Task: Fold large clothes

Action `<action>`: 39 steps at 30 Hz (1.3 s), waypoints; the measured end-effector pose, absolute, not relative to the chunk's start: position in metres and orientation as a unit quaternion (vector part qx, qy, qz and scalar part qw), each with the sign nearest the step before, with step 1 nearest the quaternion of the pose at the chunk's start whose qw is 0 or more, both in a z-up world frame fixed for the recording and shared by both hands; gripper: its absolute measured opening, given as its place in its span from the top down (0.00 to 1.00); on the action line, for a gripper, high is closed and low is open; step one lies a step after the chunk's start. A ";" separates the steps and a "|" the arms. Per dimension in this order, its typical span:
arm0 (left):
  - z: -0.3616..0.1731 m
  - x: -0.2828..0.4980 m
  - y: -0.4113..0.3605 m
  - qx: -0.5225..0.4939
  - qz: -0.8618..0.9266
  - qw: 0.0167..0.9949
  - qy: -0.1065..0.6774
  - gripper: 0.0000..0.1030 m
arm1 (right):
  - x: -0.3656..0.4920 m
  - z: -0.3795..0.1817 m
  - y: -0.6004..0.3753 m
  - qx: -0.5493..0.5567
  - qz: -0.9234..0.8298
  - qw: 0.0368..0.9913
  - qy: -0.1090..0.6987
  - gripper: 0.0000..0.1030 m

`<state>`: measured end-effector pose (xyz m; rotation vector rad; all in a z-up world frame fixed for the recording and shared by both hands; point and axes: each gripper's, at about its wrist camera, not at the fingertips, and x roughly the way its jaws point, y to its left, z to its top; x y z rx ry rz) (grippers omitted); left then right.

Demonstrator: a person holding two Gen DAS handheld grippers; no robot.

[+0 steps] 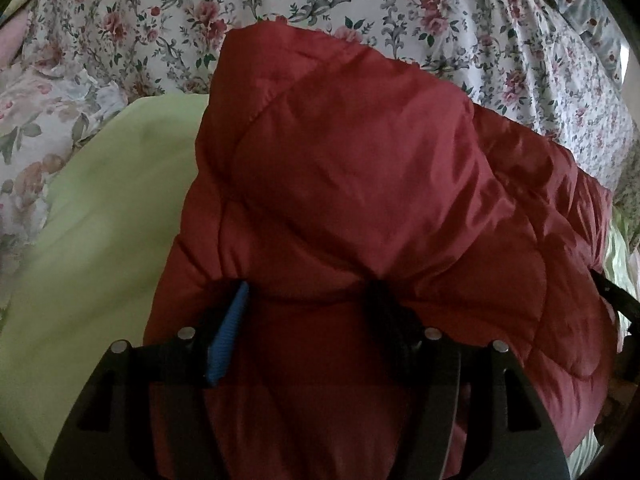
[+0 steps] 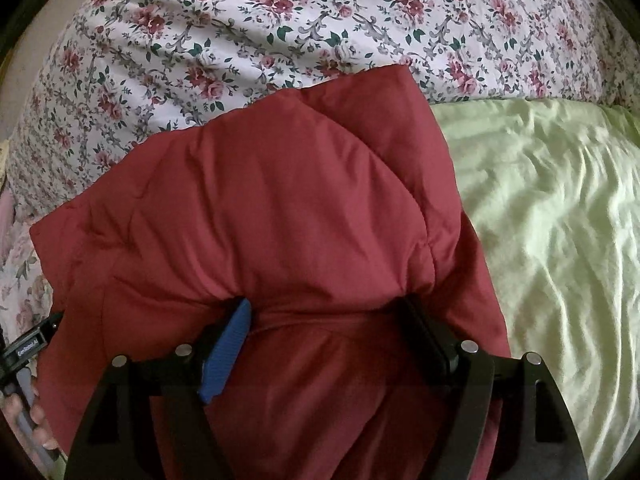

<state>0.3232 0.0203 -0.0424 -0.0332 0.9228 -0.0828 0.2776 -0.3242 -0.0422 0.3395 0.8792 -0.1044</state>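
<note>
A red quilted puffer jacket [image 1: 360, 168] fills the middle of the left wrist view and also the right wrist view [image 2: 260, 208]. It hangs bunched and folded over a floral bed. My left gripper [image 1: 308, 296] is shut on a thick wad of the jacket, with its blue pad [image 1: 228, 336] pressed into the fabric. My right gripper [image 2: 324, 312] is shut on another thick wad of the same jacket, with its blue pad [image 2: 228, 356] against it. The fingertips are buried in the fabric in both views.
A floral bedsheet [image 2: 240, 40] covers the bed behind the jacket. A pale green sheet [image 2: 560, 220] lies on the right in the right wrist view, and on the left in the left wrist view [image 1: 100, 220]. The other hand-held gripper [image 2: 28, 348] shows at the left edge.
</note>
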 end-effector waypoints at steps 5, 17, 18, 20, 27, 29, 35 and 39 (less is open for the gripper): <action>-0.038 0.320 0.022 -0.012 -0.035 0.898 0.438 0.35 | 0.258 -0.031 -0.324 0.170 -0.054 0.894 0.411 0.25; -0.003 0.274 0.048 -0.058 -0.062 0.915 0.395 0.18 | 0.206 -0.013 -0.355 0.178 -0.066 0.900 0.393 0.23; -0.002 0.271 0.052 -0.063 -0.064 0.915 0.394 0.18 | 0.203 -0.013 -0.360 0.184 -0.066 0.898 0.393 0.23; -0.002 0.267 0.062 -0.076 -0.068 0.913 0.396 0.17 | 0.198 -0.016 -0.367 0.196 -0.063 0.895 0.395 0.23; -0.013 0.264 0.098 -0.126 -0.085 0.900 0.408 0.14 | 0.189 -0.032 -0.386 0.244 -0.040 0.880 0.405 0.21; -0.020 0.265 0.115 -0.169 -0.093 0.889 0.415 0.14 | 0.189 -0.037 -0.390 0.262 -0.030 0.875 0.406 0.20; -0.042 0.277 0.131 -0.235 -0.129 0.860 0.435 0.14 | 0.194 -0.051 -0.394 0.302 0.002 0.859 0.414 0.16; -0.060 0.289 0.128 -0.273 -0.159 0.835 0.451 0.14 | 0.201 -0.062 -0.392 0.324 0.024 0.849 0.418 0.10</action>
